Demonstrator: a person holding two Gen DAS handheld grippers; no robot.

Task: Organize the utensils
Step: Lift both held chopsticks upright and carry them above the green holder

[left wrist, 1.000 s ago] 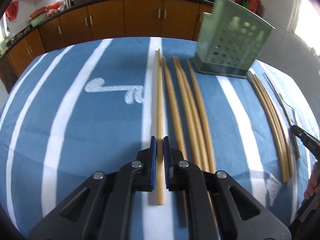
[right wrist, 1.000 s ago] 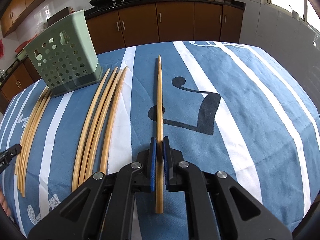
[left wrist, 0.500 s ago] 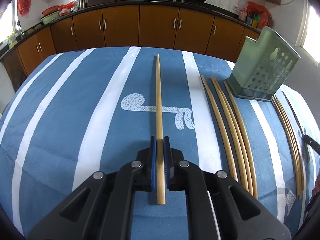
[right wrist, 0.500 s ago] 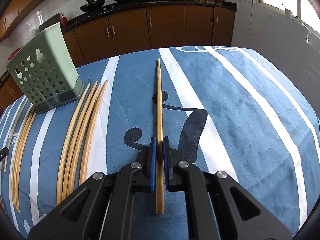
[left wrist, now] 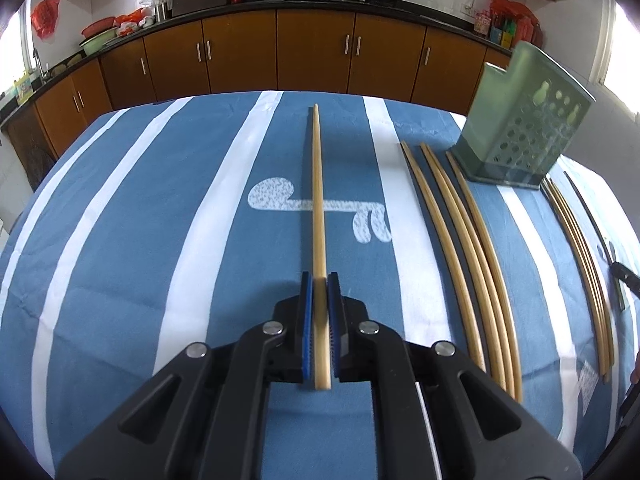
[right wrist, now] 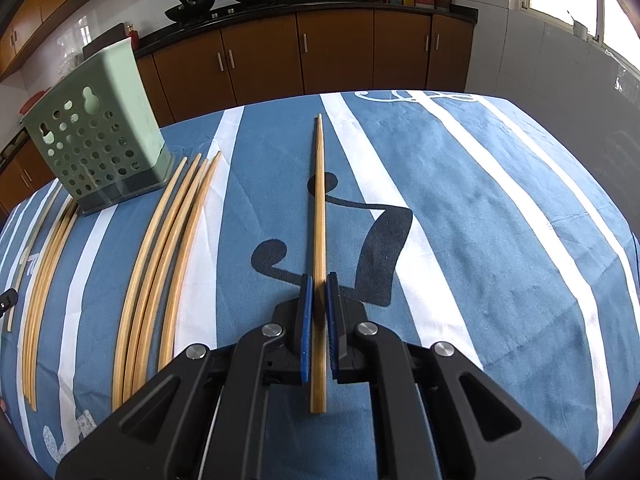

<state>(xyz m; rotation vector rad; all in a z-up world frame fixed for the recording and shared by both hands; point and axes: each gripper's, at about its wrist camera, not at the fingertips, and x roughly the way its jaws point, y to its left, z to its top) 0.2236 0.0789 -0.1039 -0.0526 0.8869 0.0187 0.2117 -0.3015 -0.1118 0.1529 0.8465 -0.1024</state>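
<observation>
Since a second ago the left tool (left wrist: 320, 280) has swung away from the green perforated holder (left wrist: 520, 136), which sat just ahead of it then and now stands off to the right, while the white key-shaped print (left wrist: 320, 210) on the cloth has come under its chopstick. That tool is clamped on a single bamboo chopstick (left wrist: 318, 200), the blue pads (left wrist: 306, 320) pressing it from both sides, the stick running straight forward over the blue-and-white striped tablecloth (left wrist: 140, 240) on the table. A loose row of chopsticks (left wrist: 460, 248) lies on the cloth to its right, with another bunch (left wrist: 580, 248) beyond the holder. The right tool (right wrist: 319, 280) has barely shifted; it too is closed on one chopstick (right wrist: 319, 200), which points forward over a dark blue print (right wrist: 372, 248). In the right wrist view the holder (right wrist: 100, 136) stands upright at the left, with one group of chopsticks (right wrist: 168, 248) just beside its base and a second group (right wrist: 44, 272) further left near the table edge. Brown kitchen cabinets (right wrist: 340, 56) line the back wall.
</observation>
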